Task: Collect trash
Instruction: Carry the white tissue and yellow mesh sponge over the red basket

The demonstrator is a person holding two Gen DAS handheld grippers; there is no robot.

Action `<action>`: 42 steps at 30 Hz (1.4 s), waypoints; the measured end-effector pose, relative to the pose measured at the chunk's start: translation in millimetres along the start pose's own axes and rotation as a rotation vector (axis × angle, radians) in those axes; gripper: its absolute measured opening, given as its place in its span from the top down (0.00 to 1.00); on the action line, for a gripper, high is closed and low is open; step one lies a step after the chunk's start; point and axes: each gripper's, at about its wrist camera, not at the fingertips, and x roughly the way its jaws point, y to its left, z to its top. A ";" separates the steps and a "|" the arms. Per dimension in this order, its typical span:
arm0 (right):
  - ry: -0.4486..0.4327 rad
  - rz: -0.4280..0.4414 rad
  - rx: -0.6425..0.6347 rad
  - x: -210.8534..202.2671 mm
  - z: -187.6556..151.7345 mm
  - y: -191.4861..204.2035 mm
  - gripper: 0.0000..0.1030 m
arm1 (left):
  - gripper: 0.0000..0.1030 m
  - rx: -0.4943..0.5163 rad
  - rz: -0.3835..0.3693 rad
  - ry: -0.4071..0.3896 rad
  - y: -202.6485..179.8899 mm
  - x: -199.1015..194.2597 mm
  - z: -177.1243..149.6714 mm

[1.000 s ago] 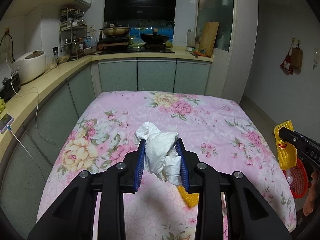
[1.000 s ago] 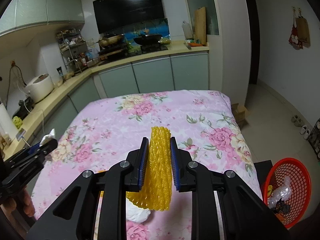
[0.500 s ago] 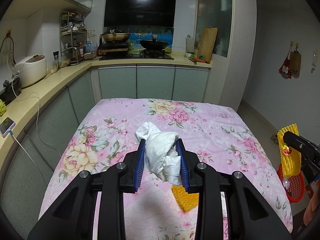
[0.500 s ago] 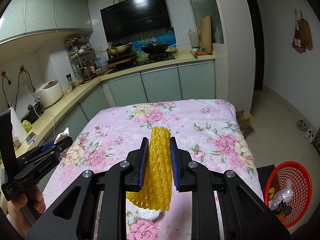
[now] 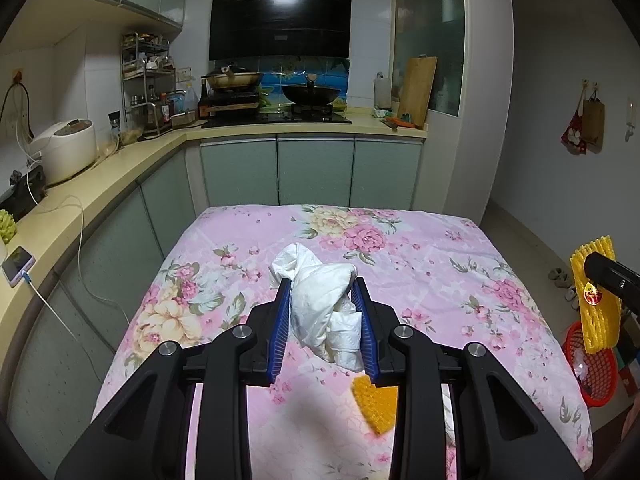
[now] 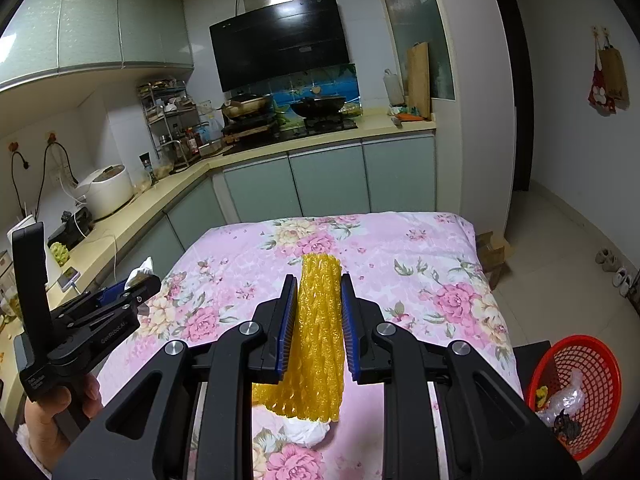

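Observation:
My left gripper (image 5: 322,284) is shut on a crumpled white tissue wad (image 5: 320,300) and holds it above the floral-covered table (image 5: 420,256). My right gripper (image 6: 319,280) is shut on a yellow foam fruit net (image 6: 318,328), also lifted above the table; the net also shows at the right edge of the left wrist view (image 5: 596,300). The left gripper shows in the right wrist view (image 6: 132,286) at the left. A second yellow foam piece (image 5: 376,402) lies on the table below the left gripper. A white tissue (image 6: 304,430) lies below the right gripper. A red mesh basket (image 6: 576,392) with trash stands on the floor at the right.
Kitchen counters (image 5: 100,176) run along the left and back, with a rice cooker (image 5: 66,150), a phone on a cable (image 5: 16,266) and a stove with pans (image 5: 276,100). Shoes (image 6: 616,268) lie on the floor at the right. A cardboard box (image 6: 494,250) sits by the table's far right corner.
Both grippers have risen and pulled back with their loads, so the table looks smaller and lower. The jaws have stayed shut.

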 end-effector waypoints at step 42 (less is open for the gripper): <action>-0.048 -0.146 0.114 -51.5 -5.7 -84.7 0.79 | 0.72 0.138 -0.182 -0.002 -109.6 14.8 7.4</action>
